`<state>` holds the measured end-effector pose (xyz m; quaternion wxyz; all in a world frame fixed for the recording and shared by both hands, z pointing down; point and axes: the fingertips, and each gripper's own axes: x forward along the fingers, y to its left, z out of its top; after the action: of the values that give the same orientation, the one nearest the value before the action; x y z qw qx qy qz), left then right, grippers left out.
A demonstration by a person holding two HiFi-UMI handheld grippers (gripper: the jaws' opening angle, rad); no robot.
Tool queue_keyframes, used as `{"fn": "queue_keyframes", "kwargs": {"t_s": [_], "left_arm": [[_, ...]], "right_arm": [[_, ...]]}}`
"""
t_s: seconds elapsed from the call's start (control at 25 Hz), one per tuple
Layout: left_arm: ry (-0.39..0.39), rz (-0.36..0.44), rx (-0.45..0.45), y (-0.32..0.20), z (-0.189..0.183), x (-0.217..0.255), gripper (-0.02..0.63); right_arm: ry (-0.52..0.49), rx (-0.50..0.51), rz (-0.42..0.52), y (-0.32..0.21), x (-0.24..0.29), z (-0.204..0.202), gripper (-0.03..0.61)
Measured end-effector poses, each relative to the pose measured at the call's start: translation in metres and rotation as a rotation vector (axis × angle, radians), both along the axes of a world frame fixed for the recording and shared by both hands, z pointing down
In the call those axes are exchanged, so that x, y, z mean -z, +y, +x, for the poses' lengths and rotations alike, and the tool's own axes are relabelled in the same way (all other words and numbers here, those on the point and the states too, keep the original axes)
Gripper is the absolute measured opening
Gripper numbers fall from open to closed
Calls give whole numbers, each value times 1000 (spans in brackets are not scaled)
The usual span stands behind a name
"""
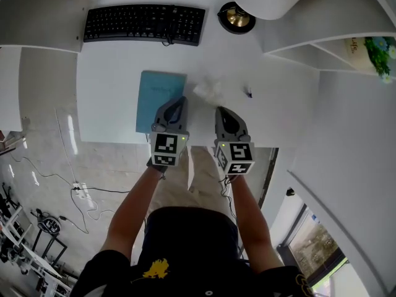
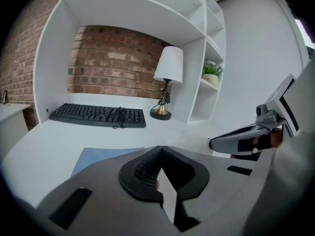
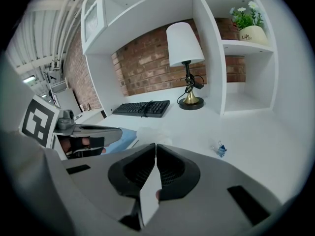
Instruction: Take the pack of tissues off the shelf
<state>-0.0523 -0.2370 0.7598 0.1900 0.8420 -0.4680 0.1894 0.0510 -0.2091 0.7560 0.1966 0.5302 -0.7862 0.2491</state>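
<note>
A pale, crinkly pack of tissues (image 1: pixel 207 90) lies flat on the white desk (image 1: pixel 111 104), just beyond both grippers and right of a blue pad (image 1: pixel 159 101). In the right gripper view the pack of tissues (image 3: pixel 147 132) shows faintly ahead of the jaws. My left gripper (image 1: pixel 179 101) hovers over the blue pad's right edge, jaws shut and empty. My right gripper (image 1: pixel 221 111) is a little right of it, near the desk's front edge, also shut on nothing. The two grippers point side by side toward the back of the desk.
A black keyboard (image 1: pixel 145 23) and a lamp's brass base (image 1: pixel 236 18) stand at the back. White shelves (image 1: pixel 322 48) on the right hold a potted plant (image 1: pixel 374 53); the lower compartment (image 3: pixel 243 100) looks bare. A small blue clip (image 1: pixel 249 93) lies right of the pack.
</note>
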Motion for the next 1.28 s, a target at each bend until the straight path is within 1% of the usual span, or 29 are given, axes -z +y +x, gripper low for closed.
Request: {"fn": "queue_keyframes", "kwargs": {"t_s": [0.2,0.48,0.6,0.8,1.08,1.28], "left_arm": [[-3,-10,-13,7,3,-3,14],[-9,-16,-21,10,3,-4,14],[-8,-18,-26,11,4,-4,14],[-4,-13,-43,12,11,-2,14],[-4,-19,-59,14,16,-2,14],[-7,-21,-59,17,15,-3,14]], "right_arm": [[3,-5,6,-4,1,-6,14],[36,-13,-10,-4,-5,-5,17],[67,-25,-23,-5,-9,-2,18],[112,-3,-47,-2,-17,-2,26],[108,33,-90,2,-21,-8,40],[90,32,-91,4,-23,-12,65]]}}
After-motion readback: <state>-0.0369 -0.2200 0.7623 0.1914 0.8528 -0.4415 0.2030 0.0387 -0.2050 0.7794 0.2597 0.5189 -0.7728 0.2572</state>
